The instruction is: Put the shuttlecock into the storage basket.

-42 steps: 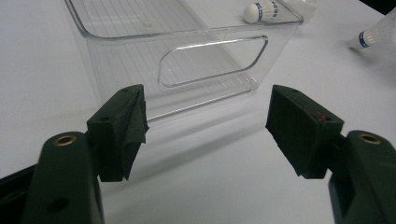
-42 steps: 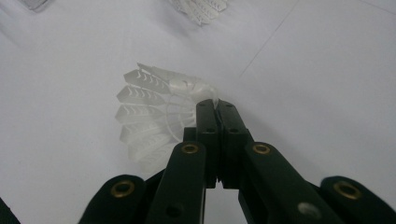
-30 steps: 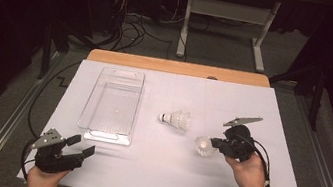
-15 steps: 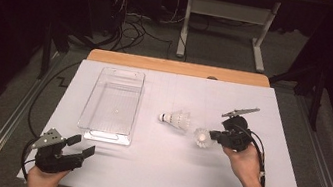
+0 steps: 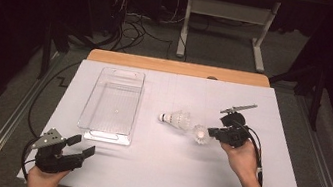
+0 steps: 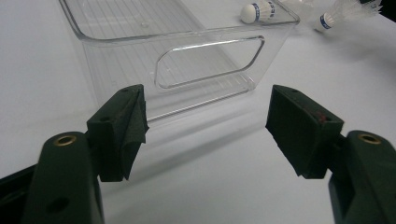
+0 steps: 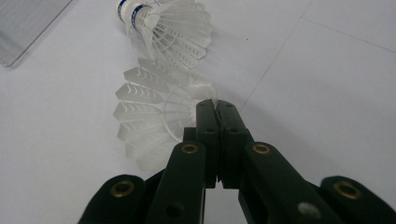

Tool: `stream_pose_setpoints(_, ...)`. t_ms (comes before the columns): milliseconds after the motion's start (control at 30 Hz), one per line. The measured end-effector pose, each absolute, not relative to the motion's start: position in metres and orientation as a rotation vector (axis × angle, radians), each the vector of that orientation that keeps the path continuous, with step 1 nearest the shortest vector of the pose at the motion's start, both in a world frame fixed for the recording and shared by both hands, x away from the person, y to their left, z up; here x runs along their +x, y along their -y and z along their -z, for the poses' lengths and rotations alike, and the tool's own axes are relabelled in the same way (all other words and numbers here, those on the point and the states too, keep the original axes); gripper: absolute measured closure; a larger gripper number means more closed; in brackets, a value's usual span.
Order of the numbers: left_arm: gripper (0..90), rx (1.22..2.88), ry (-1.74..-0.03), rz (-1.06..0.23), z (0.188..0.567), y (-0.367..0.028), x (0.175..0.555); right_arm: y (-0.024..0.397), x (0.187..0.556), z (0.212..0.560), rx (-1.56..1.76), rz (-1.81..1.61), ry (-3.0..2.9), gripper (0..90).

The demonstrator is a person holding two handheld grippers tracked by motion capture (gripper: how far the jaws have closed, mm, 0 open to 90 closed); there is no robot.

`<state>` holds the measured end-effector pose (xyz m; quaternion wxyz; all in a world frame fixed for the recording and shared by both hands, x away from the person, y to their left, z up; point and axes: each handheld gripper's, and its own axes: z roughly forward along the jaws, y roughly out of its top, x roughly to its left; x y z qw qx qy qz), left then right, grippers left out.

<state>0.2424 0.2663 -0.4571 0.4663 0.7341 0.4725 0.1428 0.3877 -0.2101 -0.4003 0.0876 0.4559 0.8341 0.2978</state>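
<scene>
My right gripper [image 5: 211, 132] is shut on the skirt rim of a white plastic shuttlecock [image 5: 200, 135], right of the table's middle. In the right gripper view the closed jaws [image 7: 215, 105] pinch the skirt's edge [image 7: 149, 112], and the shuttlecock hangs out to the left, low over the white sheet. A second shuttlecock [image 5: 178, 120] with a blue-banded cork lies on its side just beyond it [image 7: 163, 28]. My left gripper [image 5: 82, 146] rests open at the front left corner with nothing between its pads [image 6: 208, 121].
A clear plastic tray [image 5: 113, 105] stands left of centre, its near end wall with a handle slot right before the left gripper [image 6: 210, 60]. White sheet covers the table. Cables and a desk frame stand on the floor behind.
My right gripper has carried the shuttlecock a little left and away, closer to the lying shuttlecock. The left gripper has stayed where it was.
</scene>
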Motion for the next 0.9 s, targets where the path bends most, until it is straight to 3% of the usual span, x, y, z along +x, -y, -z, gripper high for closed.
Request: stream_pose_setpoints(900,29.8,1.801,-1.161,-0.351,0.4571,-0.2669,0.2424,0.2171,0.3934,0.4053,1.392,-0.863,-2.423,84.1)
